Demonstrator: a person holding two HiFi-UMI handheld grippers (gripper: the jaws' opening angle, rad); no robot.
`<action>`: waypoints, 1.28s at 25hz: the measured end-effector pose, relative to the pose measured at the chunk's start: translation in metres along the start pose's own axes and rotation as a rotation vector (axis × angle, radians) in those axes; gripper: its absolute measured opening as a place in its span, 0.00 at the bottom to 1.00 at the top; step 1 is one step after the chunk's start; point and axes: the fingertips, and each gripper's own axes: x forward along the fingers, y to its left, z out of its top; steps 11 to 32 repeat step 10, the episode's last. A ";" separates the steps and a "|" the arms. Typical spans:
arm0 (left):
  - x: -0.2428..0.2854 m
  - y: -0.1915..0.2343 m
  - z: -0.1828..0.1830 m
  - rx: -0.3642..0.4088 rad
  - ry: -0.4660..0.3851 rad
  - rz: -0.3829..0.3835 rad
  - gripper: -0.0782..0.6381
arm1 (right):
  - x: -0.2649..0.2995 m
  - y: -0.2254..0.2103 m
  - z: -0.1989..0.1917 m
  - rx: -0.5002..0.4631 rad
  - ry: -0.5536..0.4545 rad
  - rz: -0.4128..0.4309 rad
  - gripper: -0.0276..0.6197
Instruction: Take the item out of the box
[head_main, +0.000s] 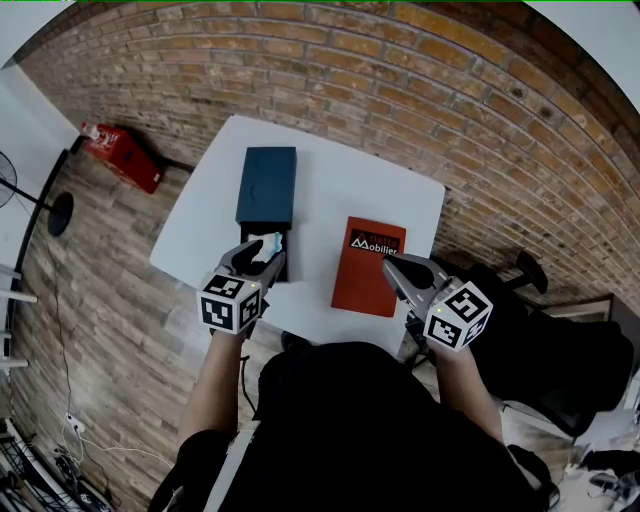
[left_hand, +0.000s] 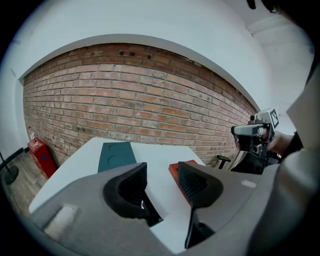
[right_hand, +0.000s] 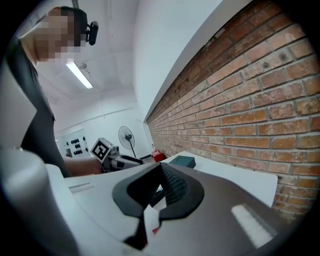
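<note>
A dark teal box (head_main: 266, 185) lies on the white table (head_main: 330, 180); its black inner tray (head_main: 266, 268) is slid out at the near end. A small white and light-blue item (head_main: 268, 243) shows over that tray, right by the fingertips of my left gripper (head_main: 266, 254). In the left gripper view that gripper (left_hand: 162, 176) stands open above the tray (left_hand: 151, 216), and only table shows between its pads. My right gripper (head_main: 390, 264) is shut and empty, and hovers over a flat red box (head_main: 368, 268). In the right gripper view its pads (right_hand: 172, 186) meet.
A red fire extinguisher (head_main: 124, 156) lies on the wooden floor to the left, near a fan's stand (head_main: 55, 212). A black chair (head_main: 545, 335) stands at the right. A brick wall (left_hand: 130, 110) runs behind the table.
</note>
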 end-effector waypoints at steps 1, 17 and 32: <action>0.000 -0.002 0.002 0.001 -0.006 -0.007 0.39 | 0.000 0.000 0.000 0.004 -0.002 -0.001 0.04; -0.001 -0.012 0.006 0.029 -0.008 -0.038 0.28 | -0.004 0.000 0.001 0.005 -0.010 0.001 0.04; -0.001 -0.012 0.006 0.029 -0.008 -0.038 0.28 | -0.004 0.000 0.001 0.005 -0.010 0.001 0.04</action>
